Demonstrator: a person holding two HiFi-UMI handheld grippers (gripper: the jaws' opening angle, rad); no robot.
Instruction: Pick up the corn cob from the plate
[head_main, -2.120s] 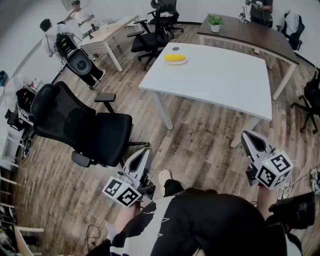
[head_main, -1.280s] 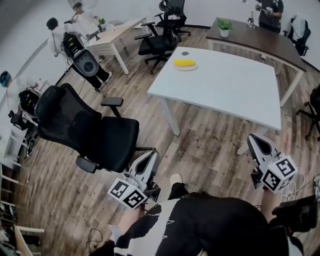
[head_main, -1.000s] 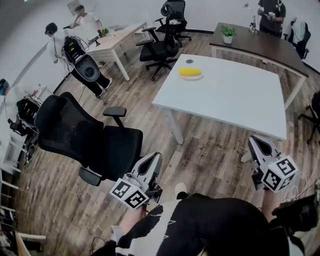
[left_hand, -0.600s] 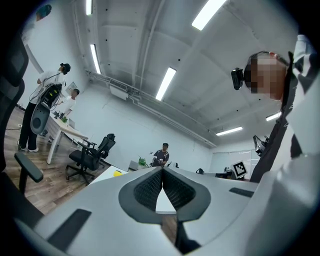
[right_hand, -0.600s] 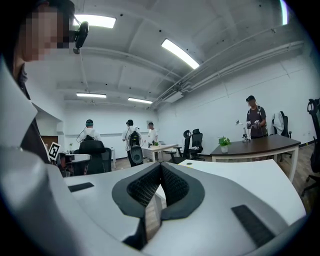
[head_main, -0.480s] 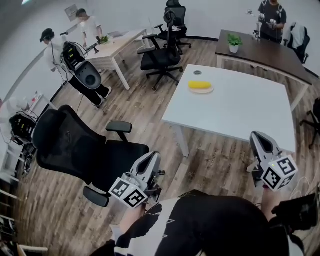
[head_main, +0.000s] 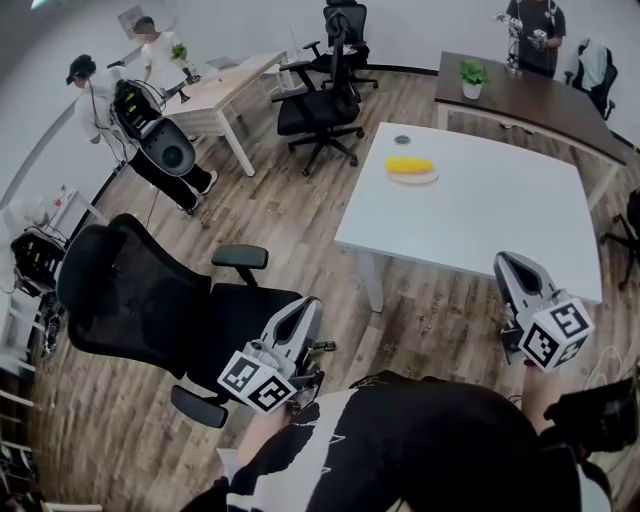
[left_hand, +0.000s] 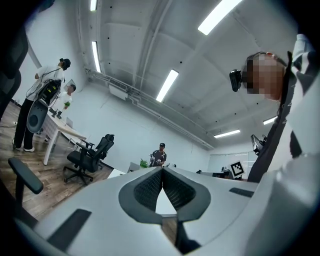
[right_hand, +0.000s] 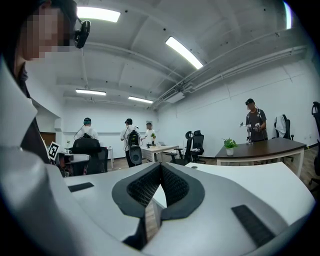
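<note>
Yellow corn cob (head_main: 409, 165) lies on small pale plate (head_main: 428, 179) at far corner of white rectangular table (head_main: 490, 215). We stand off table's near edge, left gripper (head_main: 307, 307) and right gripper (head_main: 506, 263) both pressed together, empty. Best next: close in, spread jaws early, straddle cob crosswise.

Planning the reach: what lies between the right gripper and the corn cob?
Only bare white table, as the head view shows, from right gripper to corn cob.

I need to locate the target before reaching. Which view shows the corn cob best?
The head view: the yellow corn cob lies on its plate on the white table, seen from above. Neither gripper view shows it.
</note>
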